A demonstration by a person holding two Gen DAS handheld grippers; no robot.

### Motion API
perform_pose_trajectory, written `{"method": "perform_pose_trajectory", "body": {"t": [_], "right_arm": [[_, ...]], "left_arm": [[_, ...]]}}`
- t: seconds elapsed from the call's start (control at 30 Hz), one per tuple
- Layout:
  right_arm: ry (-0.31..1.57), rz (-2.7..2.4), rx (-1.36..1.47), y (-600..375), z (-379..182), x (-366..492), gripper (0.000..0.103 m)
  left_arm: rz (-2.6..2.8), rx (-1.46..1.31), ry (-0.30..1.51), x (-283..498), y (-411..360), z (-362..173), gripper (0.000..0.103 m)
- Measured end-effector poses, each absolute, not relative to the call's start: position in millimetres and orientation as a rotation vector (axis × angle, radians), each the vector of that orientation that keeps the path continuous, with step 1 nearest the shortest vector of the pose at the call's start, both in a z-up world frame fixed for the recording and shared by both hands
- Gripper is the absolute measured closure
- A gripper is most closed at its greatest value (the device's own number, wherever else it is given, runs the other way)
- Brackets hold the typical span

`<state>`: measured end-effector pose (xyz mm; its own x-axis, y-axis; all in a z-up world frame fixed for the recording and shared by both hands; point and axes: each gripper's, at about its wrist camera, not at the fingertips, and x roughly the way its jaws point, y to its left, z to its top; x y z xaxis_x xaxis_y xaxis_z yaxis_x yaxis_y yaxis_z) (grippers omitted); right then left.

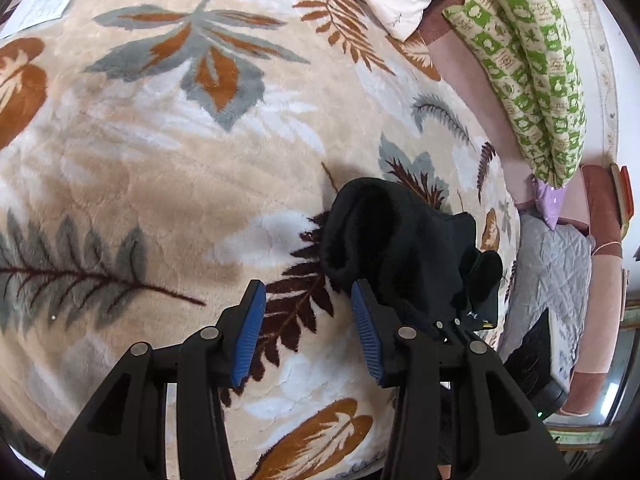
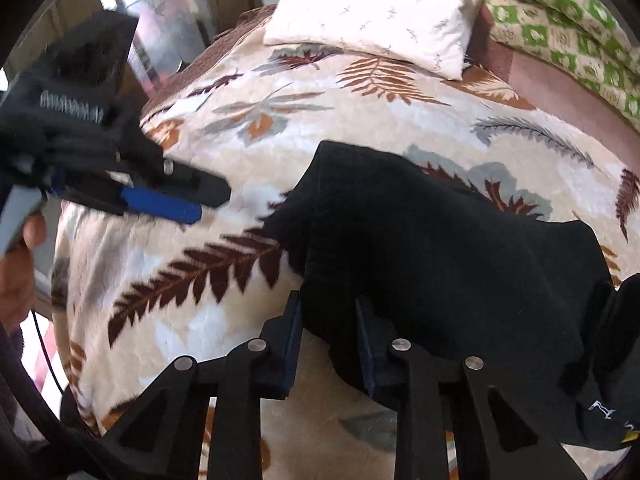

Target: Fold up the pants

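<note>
The black pants [image 2: 432,240] lie bunched on a leaf-patterned blanket [image 2: 200,320]. A thick fold of them fills the gap between the jaws of my right gripper [image 2: 328,299], which is shut on that edge of the cloth. In the left wrist view the pants [image 1: 400,248] form a dark heap just right of my left gripper [image 1: 307,286]. That gripper is open, with only blanket showing between its blue pads [image 1: 250,336]. The right wrist view also catches the left gripper [image 2: 192,204] at the upper left, held by a person's hand [image 2: 20,264].
A white pillow [image 2: 380,12] and a green patterned quilt [image 1: 532,80] sit at the far side of the bed. A grey quilted cloth [image 1: 556,272] lies at the right edge. A sheet of paper [image 1: 44,8] rests at the far left.
</note>
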<state>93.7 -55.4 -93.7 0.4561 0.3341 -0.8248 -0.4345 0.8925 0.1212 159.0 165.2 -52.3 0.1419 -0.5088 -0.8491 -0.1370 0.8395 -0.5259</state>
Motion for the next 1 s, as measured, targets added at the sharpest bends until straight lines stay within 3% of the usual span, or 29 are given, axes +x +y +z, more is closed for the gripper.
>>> {"method": "perform_pose_trajectory", "body": {"t": [0.23,0.33,0.4,0.57,0.73,0.77,0.8,0.87,1.0], "right_arm": [[0.972,0.497,-0.035,-67,-92,86,0.068],[0.952,0.479,-0.114,-61,-92,74,0.053],[0.917,0.455,-0.216,-52,-93,66,0.053],[0.892,0.44,-0.308,-45,-96,66,0.053],[0.88,0.436,-0.307,-48,-99,70,0.062],[0.879,0.438,-0.307,-49,-99,71,0.068],[0.883,0.437,-0.306,-49,-100,73,0.074],[0.882,0.45,-0.268,-50,-98,77,0.081],[0.888,0.453,-0.196,-54,-91,90,0.083]], "left_arm": [[-0.389,-0.473,1.453,186,135,-42,0.06],[-0.417,-0.524,1.454,206,128,-39,0.059],[-0.429,-0.539,1.495,215,120,-43,0.049],[-0.497,-0.569,1.551,215,103,-54,0.049],[-0.52,-0.503,1.482,220,84,-42,0.05],[-0.511,-0.479,1.473,224,79,-42,0.058],[-0.509,-0.463,1.467,226,76,-43,0.076],[-0.499,-0.445,1.45,233,74,-43,0.091],[-0.512,-0.488,1.408,244,77,-35,0.096]]}}
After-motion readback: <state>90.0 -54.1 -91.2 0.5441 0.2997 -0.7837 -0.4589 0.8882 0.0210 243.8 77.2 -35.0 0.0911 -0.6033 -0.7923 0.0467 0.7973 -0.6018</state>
